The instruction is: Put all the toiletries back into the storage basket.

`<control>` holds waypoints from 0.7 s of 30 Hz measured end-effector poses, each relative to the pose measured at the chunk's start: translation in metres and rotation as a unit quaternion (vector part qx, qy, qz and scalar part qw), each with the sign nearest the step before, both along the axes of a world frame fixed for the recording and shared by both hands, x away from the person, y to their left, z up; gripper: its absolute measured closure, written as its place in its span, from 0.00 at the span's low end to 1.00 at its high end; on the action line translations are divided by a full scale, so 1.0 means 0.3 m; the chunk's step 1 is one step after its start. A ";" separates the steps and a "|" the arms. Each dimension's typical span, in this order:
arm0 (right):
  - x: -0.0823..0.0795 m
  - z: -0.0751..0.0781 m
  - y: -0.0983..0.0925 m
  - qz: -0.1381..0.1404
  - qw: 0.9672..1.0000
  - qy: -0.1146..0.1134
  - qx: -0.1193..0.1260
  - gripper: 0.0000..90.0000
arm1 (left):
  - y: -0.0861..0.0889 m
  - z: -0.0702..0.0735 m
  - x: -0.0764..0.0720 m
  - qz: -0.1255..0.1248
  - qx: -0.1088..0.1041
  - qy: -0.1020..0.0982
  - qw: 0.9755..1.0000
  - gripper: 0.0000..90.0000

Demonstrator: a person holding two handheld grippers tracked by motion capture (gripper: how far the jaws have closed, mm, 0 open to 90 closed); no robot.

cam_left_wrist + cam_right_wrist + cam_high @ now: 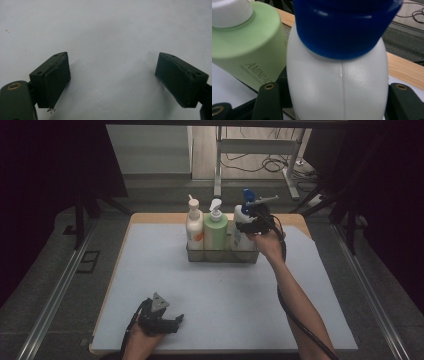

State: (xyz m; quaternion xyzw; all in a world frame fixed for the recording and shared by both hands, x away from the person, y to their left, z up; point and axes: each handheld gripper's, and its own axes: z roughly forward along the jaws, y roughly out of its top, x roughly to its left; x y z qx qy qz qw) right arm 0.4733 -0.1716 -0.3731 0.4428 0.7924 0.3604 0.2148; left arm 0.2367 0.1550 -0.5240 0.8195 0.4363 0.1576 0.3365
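Nearest the camera, the left gripper (159, 319) rests open-fingered by the worktop's (150, 285) front edge. Far side, the right gripper's (253, 226) fingers clasp the blue-capped bottle (338, 82), seemingly settling it into the wire rack (222, 255) beside the green bottle (215, 231) and the white-and-orange bottle (194, 226); release remains.

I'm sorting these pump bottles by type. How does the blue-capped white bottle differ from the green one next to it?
The white bottle has a blue ribbed cap; the green bottle has a white one. The white bottle sits between the right gripper jaws, which close on its sides; the green bottle is untouched. The white bottle stands at the right end of the wire basket, the green bottle in the middle. Both stand upright.
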 end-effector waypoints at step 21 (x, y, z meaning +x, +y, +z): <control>-0.017 -0.028 0.000 0.018 1.000 -0.002 0.003 0.42 | -0.001 0.000 -0.001 0.001 -0.001 0.001 1.000 0.14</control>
